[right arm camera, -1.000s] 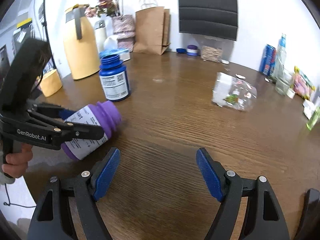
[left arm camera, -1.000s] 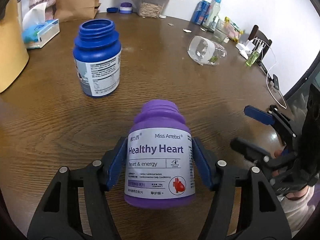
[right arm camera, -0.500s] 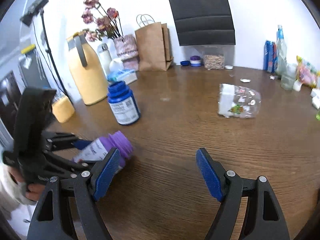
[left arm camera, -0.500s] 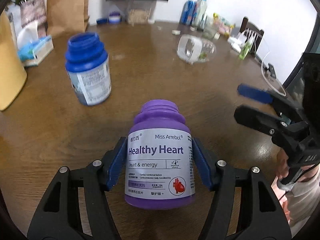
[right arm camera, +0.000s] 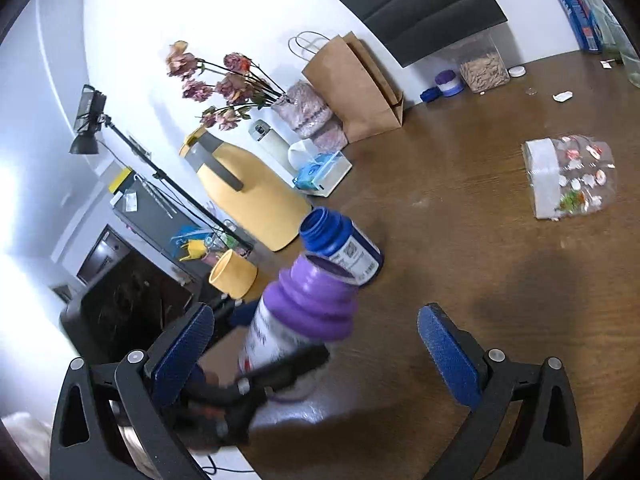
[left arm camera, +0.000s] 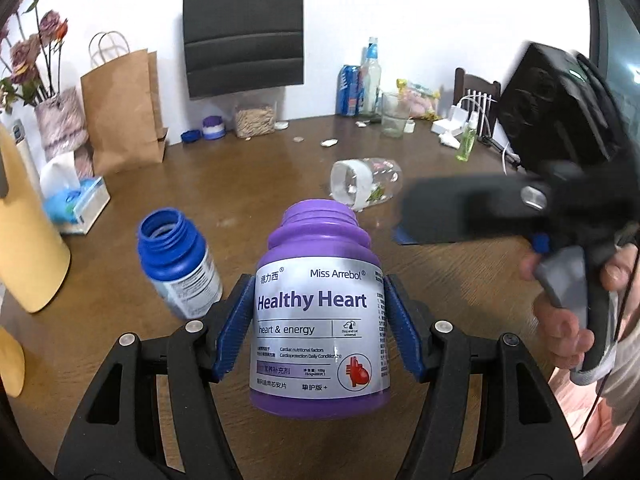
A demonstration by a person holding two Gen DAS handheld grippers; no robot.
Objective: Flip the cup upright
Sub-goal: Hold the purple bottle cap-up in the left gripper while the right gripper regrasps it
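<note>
My left gripper (left arm camera: 320, 320) is shut on a purple "Healthy Heart" bottle (left arm camera: 320, 304), its blue pads pressing the label on both sides. The capless bottle (right arm camera: 304, 312) leans with its open mouth up, close above the brown table (right arm camera: 500, 280). My right gripper (right arm camera: 316, 352) is open with nothing clamped; the purple bottle shows between its fingers, a little beyond them. In the left wrist view the right gripper (left arm camera: 408, 220) appears blurred at the right, held by a hand (left arm camera: 560, 320). A clear plastic cup (left arm camera: 366, 184) (right arm camera: 568, 176) lies on its side farther back.
An open blue bottle (left arm camera: 178, 264) (right arm camera: 344, 244) stands just left of and behind the purple one. A yellow jug (right arm camera: 248, 196), tissue box (left arm camera: 80, 204), paper bag (left arm camera: 124, 108) and vase line the left side. Bottles, a can and a glass (left arm camera: 394, 114) stand at the back right.
The left gripper has tipped the purple bottle up from lying toward upright, so its view swung from tabletop to wall. The right gripper moved closer to the bottle and rolled.
</note>
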